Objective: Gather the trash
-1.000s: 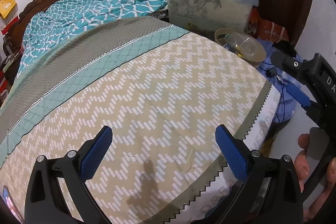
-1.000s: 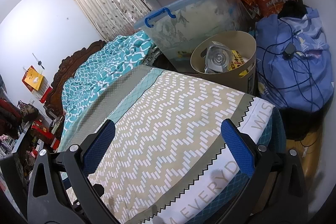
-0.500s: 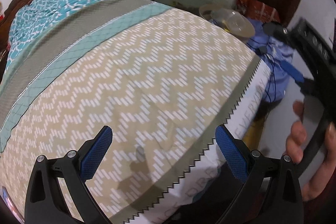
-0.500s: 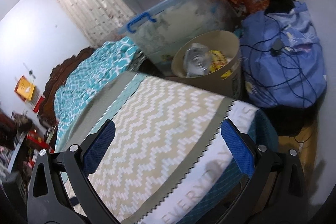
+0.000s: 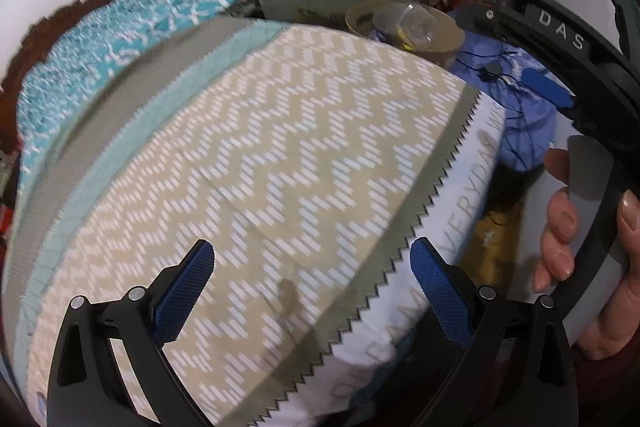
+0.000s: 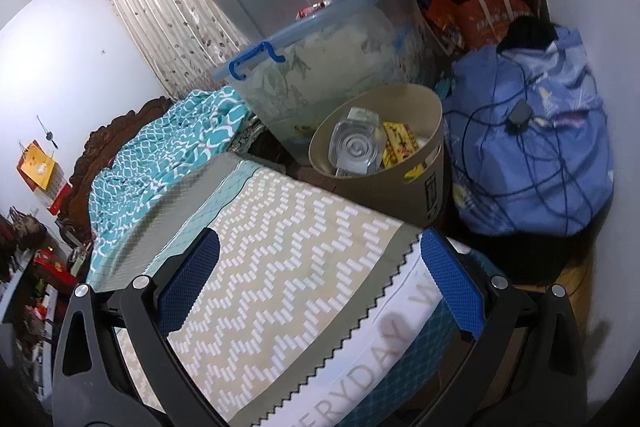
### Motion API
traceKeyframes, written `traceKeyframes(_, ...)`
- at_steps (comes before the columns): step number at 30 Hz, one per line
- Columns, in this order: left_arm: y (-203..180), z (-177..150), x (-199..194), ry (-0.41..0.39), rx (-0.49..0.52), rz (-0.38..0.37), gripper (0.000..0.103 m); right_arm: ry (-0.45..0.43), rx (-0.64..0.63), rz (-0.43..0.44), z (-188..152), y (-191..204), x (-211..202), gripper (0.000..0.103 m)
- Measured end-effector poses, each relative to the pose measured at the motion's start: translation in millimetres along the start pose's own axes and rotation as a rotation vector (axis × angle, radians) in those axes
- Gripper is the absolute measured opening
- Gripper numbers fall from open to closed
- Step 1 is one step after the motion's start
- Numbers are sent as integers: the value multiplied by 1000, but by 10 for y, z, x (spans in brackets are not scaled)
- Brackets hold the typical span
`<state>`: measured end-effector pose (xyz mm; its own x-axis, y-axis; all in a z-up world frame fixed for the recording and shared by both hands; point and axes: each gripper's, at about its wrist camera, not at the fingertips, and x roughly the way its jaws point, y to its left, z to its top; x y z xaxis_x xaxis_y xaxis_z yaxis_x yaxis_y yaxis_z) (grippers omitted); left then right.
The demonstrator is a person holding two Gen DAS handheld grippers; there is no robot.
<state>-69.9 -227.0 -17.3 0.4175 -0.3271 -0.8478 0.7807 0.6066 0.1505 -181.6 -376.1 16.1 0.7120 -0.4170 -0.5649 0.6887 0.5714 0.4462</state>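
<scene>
A bed (image 5: 256,155) fills the room, covered by a beige zigzag sheet with a grey sawtooth border and a white band of lettering at its foot; a teal quilt (image 6: 168,143) is bunched toward the carved headboard. Past the foot of the bed stand stacked clear tubs (image 6: 328,43) with blue lids, and just beside them a round tan bin (image 6: 404,179) on the floor. The trash is in that bin: a clear plastic bottle (image 6: 356,147) lying bottom-up, with a yellow wrapper (image 6: 400,143) touching it. A blue bundle (image 6: 532,155), crossed by dark cords, sits right of the bin.

The left claw (image 5: 312,295) hangs over the sheet near the foot of the bed, jaws spread wide and holding nothing. The right claw (image 6: 320,291) is likewise wide open and empty, over the bed's corner and pointed toward the bin (well apart from it). In the left view the right hand (image 5: 592,259) grips the other tool's black handle.
</scene>
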Motion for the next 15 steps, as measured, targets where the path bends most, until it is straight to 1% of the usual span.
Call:
traceKeyframes(3,8,75,-34,-31,1,23,95,-5,3,1,29,-30,22,99)
traceKeyframes(8,-20,150,-9,-21,14,-3,95,9,25,-6,41,-113,91,99)
traceKeyframes(15,-129,166,15,-15,43,-56,95,20,48,-12,47,-194,165,99)
